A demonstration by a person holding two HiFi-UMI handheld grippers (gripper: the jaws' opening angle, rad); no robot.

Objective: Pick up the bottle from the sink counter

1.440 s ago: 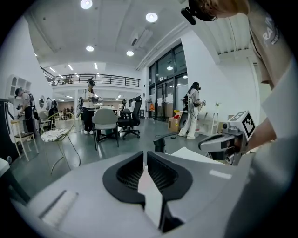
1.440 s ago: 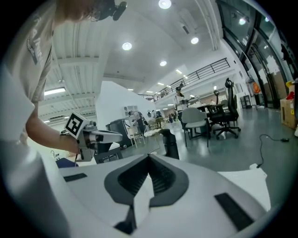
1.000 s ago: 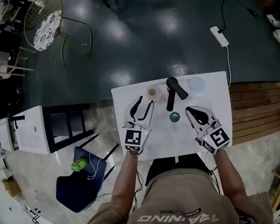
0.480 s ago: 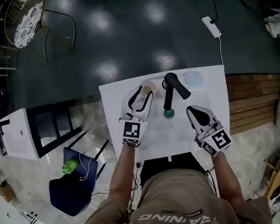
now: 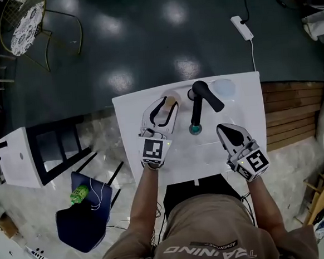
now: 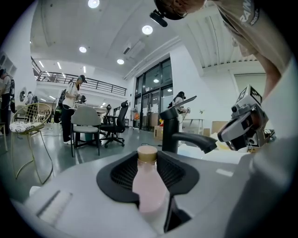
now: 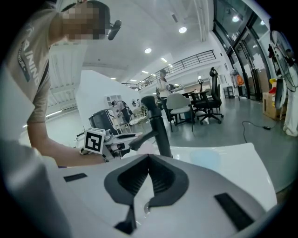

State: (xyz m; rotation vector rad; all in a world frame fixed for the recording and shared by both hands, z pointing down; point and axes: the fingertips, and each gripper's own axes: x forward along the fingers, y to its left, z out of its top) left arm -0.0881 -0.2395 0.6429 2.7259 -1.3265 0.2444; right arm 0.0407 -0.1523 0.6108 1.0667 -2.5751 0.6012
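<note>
1. The left gripper [image 5: 162, 108] has its jaws closing around the pink bottle [image 6: 148, 183], upright on the sink counter [image 5: 244, 111] just left of the faucet [image 5: 199, 102].
2. The right gripper [image 5: 223, 129], right of the faucet, is clenched and empty.

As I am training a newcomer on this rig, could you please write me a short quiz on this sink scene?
1. True or false: the right gripper holds the bottle.
2. The faucet is: A black, B chrome, C white.
3. Which gripper has the bottle between its jaws?
Key: 1 false, its jaws are together with nothing between them. 2 A. 3 The left gripper, whose jaws are closing round it.
</note>
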